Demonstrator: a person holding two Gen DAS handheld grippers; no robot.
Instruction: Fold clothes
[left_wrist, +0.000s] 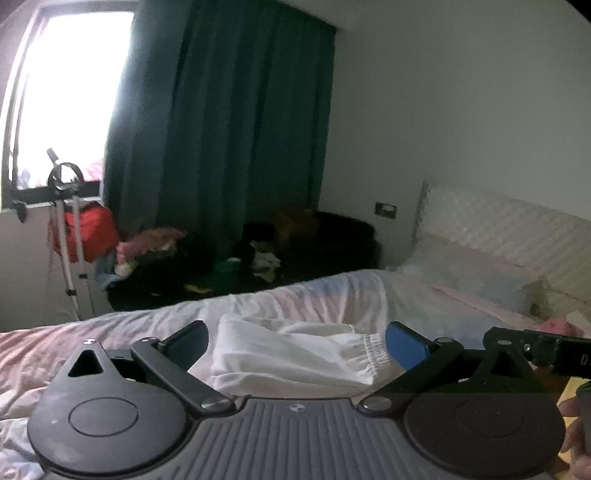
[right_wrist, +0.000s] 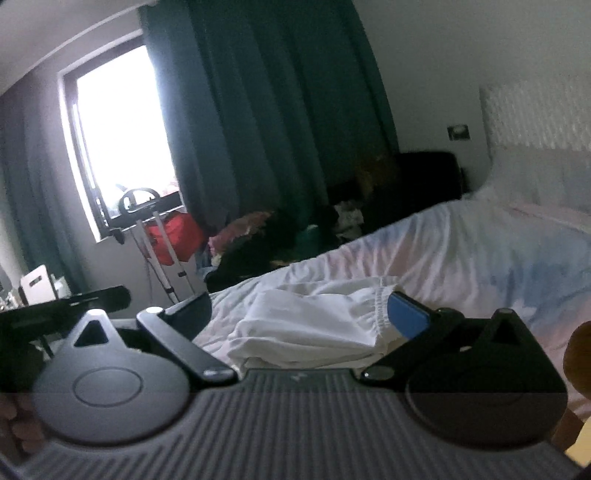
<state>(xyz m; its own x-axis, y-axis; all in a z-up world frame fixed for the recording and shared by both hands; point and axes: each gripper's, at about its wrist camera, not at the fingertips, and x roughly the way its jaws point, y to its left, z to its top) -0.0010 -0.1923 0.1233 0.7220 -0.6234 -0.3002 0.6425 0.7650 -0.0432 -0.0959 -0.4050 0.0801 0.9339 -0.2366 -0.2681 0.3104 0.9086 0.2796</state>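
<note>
A folded white garment (left_wrist: 295, 354) with an elastic waistband lies on the pale bed sheet (left_wrist: 110, 332). My left gripper (left_wrist: 297, 341) is held above and in front of it, jaws spread wide, nothing between the pads. The same garment (right_wrist: 314, 325) shows in the right wrist view, lying flat on the sheet (right_wrist: 461, 258). My right gripper (right_wrist: 299, 314) also stands wide open above it and holds nothing. The right gripper's black body (left_wrist: 546, 350) shows at the right edge of the left wrist view; the left gripper's body (right_wrist: 66, 306) shows at the left edge of the right wrist view.
A padded white headboard (left_wrist: 509, 225) and pillows (left_wrist: 472, 273) stand at the right. Beyond the bed lies a dark heap of clothes (left_wrist: 240, 254), with a teal curtain (left_wrist: 229, 122), a bright window (left_wrist: 70, 92) and a white tripod (left_wrist: 66, 236) behind.
</note>
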